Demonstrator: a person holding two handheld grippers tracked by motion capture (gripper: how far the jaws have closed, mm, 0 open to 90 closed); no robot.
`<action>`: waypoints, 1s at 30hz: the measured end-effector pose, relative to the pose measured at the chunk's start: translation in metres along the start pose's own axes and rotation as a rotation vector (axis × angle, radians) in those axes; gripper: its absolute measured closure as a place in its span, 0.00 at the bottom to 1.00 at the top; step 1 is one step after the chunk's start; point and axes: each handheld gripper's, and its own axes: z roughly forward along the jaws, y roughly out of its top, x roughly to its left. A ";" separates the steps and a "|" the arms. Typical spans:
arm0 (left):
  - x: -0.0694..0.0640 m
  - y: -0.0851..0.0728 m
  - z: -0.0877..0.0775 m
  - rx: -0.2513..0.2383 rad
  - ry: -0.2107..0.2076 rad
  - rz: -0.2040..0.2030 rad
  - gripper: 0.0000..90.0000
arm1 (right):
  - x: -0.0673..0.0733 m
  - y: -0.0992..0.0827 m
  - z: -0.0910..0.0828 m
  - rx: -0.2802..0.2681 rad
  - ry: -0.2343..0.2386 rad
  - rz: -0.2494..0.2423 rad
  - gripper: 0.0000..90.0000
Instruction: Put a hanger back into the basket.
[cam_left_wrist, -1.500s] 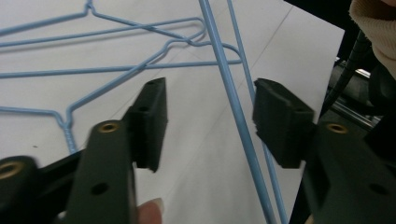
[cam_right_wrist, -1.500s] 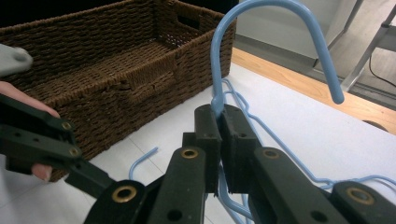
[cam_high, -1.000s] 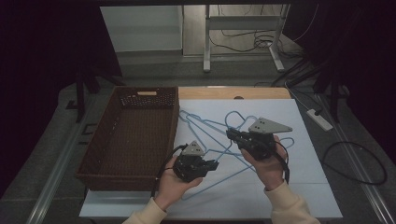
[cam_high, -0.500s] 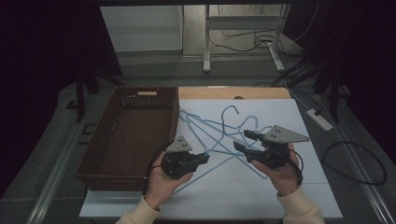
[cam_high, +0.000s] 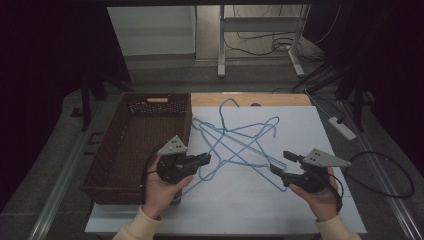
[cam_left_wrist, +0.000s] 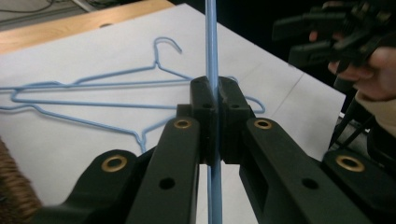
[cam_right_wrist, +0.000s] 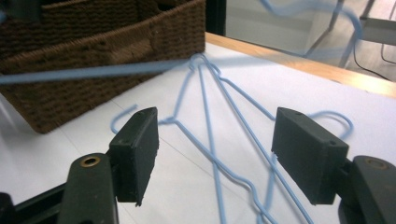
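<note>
While clamped, hanger wire (cam_left_wrist: 212, 56) upright.

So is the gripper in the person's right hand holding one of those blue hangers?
No: in the right gripper view the right gripper has its jaws standing wide apart, and the blue hangers lie on the table beyond, untouched by its pads.
</note>
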 end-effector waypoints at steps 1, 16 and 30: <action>0.001 0.001 -0.002 -0.010 0.000 -0.002 0.97 | -0.001 -0.002 0.000 0.004 -0.003 0.002 0.35; 0.031 0.005 -0.052 -0.093 0.055 -0.004 0.97 | -0.022 -0.027 0.004 0.053 -0.059 0.034 0.34; 0.064 -0.004 -0.092 -0.167 0.143 -0.063 0.97 | -0.025 -0.033 0.009 0.083 -0.068 0.033 0.34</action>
